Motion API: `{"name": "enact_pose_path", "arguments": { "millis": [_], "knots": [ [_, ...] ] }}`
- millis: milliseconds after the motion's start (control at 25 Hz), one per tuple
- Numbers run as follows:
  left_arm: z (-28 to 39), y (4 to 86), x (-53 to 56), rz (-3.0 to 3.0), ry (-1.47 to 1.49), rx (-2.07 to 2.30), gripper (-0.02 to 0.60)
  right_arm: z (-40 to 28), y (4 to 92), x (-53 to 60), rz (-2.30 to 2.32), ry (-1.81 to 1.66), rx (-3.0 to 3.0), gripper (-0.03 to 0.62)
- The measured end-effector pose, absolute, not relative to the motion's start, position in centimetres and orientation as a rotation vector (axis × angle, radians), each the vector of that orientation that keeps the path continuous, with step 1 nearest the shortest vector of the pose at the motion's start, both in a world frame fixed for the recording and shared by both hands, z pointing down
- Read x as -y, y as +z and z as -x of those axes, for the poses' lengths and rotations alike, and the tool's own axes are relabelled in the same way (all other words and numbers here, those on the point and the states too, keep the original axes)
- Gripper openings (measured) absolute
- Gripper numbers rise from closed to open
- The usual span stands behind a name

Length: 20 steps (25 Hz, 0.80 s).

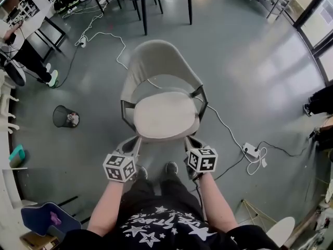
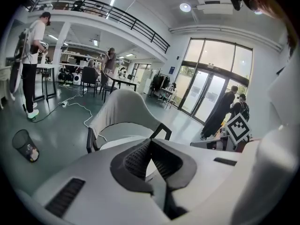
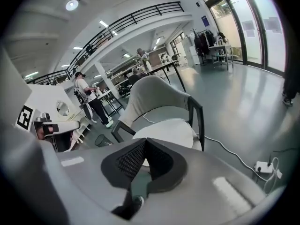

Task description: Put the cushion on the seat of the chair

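— Cushion point(image 1: 165, 114) location?
— Flat on the seat of the chair point(image 1: 158, 61), pale and rounded, filling the space between the dark armrests. Same from both tongs views: lying on the seat below the curved backrest.
— Left tongs point(image 2: 150, 142)?
— Closed, ribbed pads meeting at the tips, nothing between them. Held near the seat's front left corner, pointing toward the chair. No hold on the cushion.
— Right tongs point(image 3: 144, 142)?
— Closed and empty as well, tips pressed together. Near the front right corner of the seat.
— Around the chair?
— Grey floor point(image 1: 250, 77). Small dark bin point(image 1: 63, 116) off to the left, well apart. White cable point(image 1: 226, 128) trailing from behind the chair to a power strip point(image 1: 251, 150) on the right. Two shoes point(image 1: 170, 167) between the tongs, toes toward the seat.
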<state>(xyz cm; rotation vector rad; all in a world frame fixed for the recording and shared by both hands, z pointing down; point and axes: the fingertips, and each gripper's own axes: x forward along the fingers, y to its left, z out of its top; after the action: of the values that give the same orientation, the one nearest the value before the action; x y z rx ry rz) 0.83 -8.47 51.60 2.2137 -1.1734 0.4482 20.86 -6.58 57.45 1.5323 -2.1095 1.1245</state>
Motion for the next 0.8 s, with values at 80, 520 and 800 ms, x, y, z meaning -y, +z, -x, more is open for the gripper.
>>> {"name": "enact_pose_path", "arguments": {
  "millis": [80,520,800],
  "knots": [
    [-0.5,51.8,8.0,-2.217,0.454,1.165,0.009,-20.4,57.9,6.1,-1.525,1.126,2.097,0.003],
    [4.8,51.9,3.7,-2.284,0.414,1.077,0.009,-13.4,56.1,2.2,-1.586,1.044,2.107,0.003],
    [10.3,50.3,-0.8,-2.343,0.357,1.048,0.009,-8.6,54.0,-2.5,-1.669,0.974,2.094,0.003]
  ]
}}
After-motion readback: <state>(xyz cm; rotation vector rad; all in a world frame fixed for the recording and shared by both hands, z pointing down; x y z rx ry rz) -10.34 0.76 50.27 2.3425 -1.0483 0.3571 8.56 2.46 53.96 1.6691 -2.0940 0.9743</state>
